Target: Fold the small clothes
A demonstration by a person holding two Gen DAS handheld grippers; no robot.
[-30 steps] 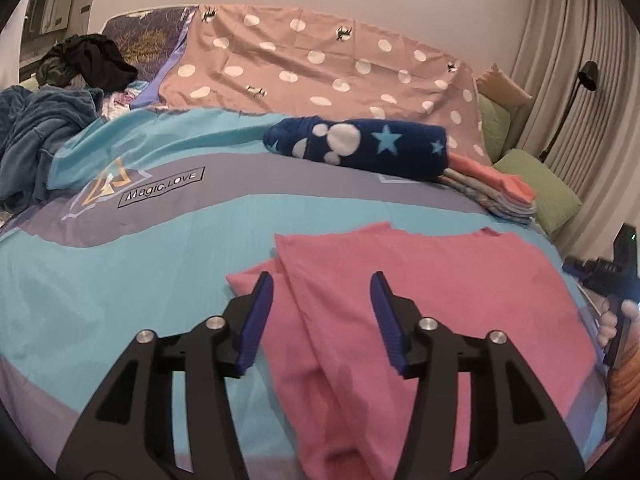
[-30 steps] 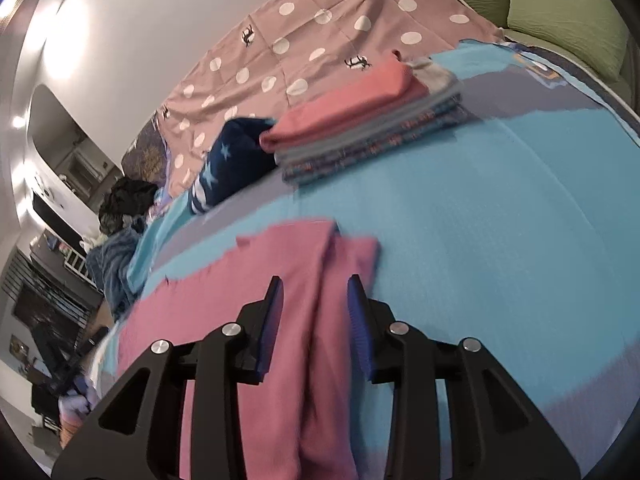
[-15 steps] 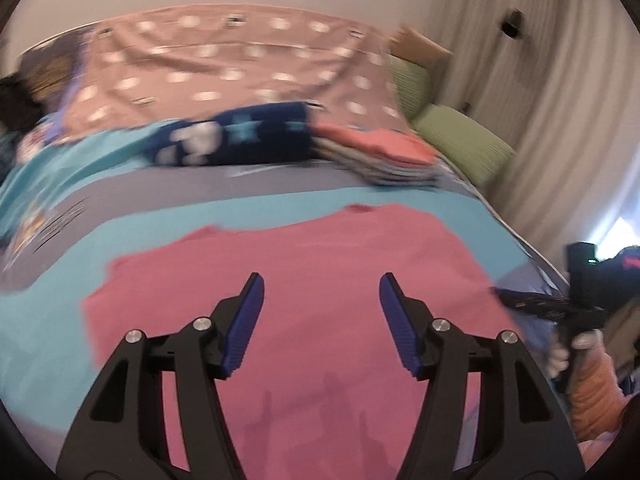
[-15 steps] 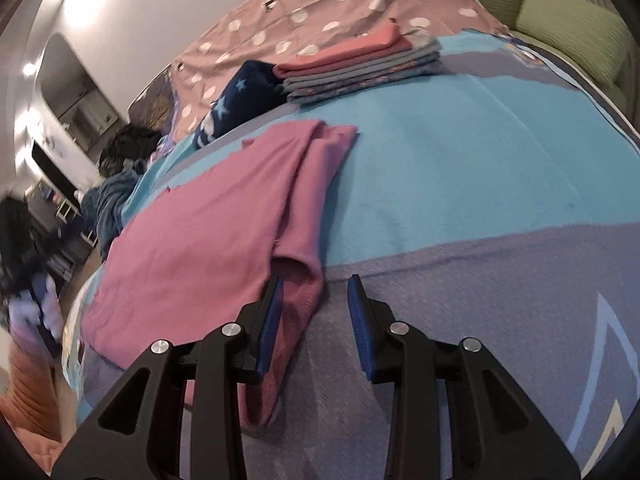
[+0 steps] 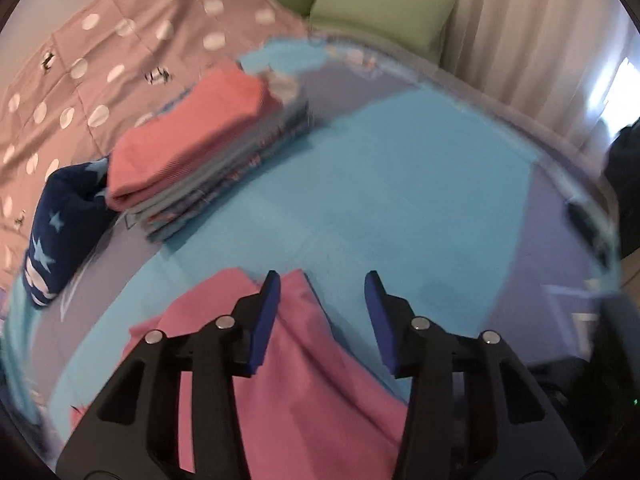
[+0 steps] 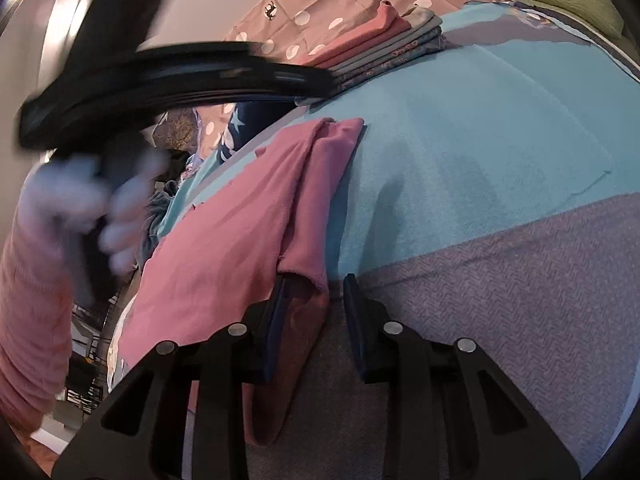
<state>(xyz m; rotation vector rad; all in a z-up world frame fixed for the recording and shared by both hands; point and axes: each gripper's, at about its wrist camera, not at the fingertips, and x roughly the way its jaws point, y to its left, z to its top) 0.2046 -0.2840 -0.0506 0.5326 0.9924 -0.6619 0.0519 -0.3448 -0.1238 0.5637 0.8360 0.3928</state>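
left gripper [image 5: 322,292]: jaws spread, nothing held, over the pink garment [image 5: 312,392]. right gripper [image 6: 314,298]: jaws parted around the garment's hem, not pinching it. the garment lies flat on the blue-and-grey bedspread [image 6: 500,160]. beyond: a stack of folded clothes [image 5: 200,136], then a green pillow [image 5: 380,16].

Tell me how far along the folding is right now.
Done: a folded stack sits behind. In hand: the pink garment lies partly folded, one side turned over; the right hand-held gripper, open, is at its near corner, and the left hand-held gripper hovers open. Left: finishing its folds and stacking it.
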